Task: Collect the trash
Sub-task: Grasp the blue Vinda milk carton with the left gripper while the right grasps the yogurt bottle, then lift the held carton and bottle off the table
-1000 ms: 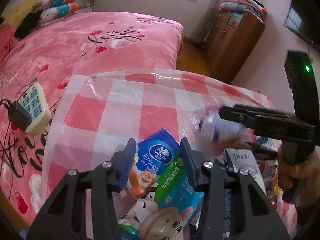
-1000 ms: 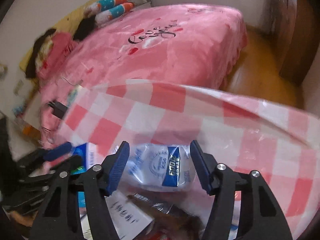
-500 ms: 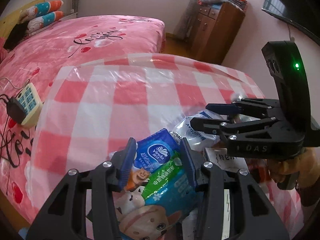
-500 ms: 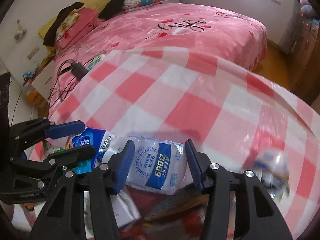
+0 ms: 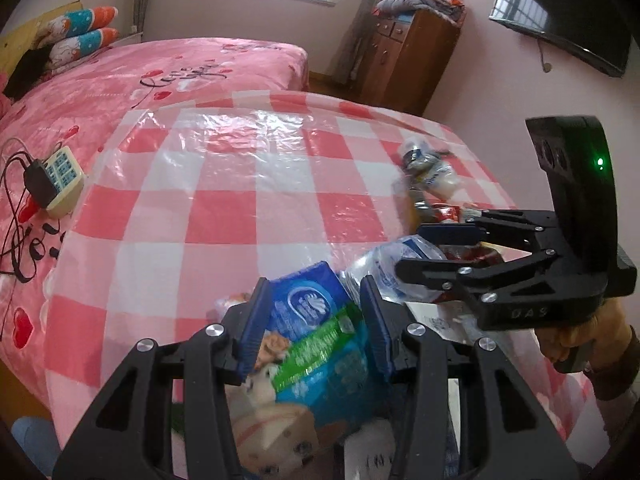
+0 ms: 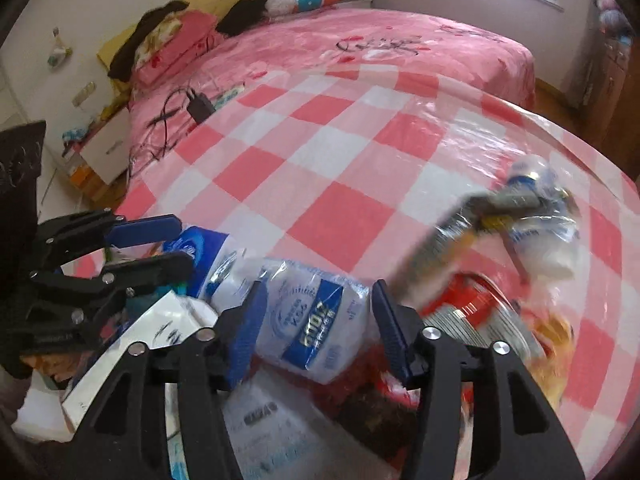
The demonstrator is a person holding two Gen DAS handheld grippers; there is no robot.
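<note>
The left hand-held gripper (image 5: 314, 322) is clenched on a blue tissue pack (image 5: 308, 308) over the checked counter (image 5: 240, 184). The right hand-held gripper (image 6: 316, 320) is opening, with a clear plastic bag (image 6: 312, 320) between its jaws. More wrappers (image 6: 532, 232) lie on the counter to the right.

Left claw (image 5: 312, 320) clamped, right claw (image 6: 316, 320) opening, both angled downward
</note>
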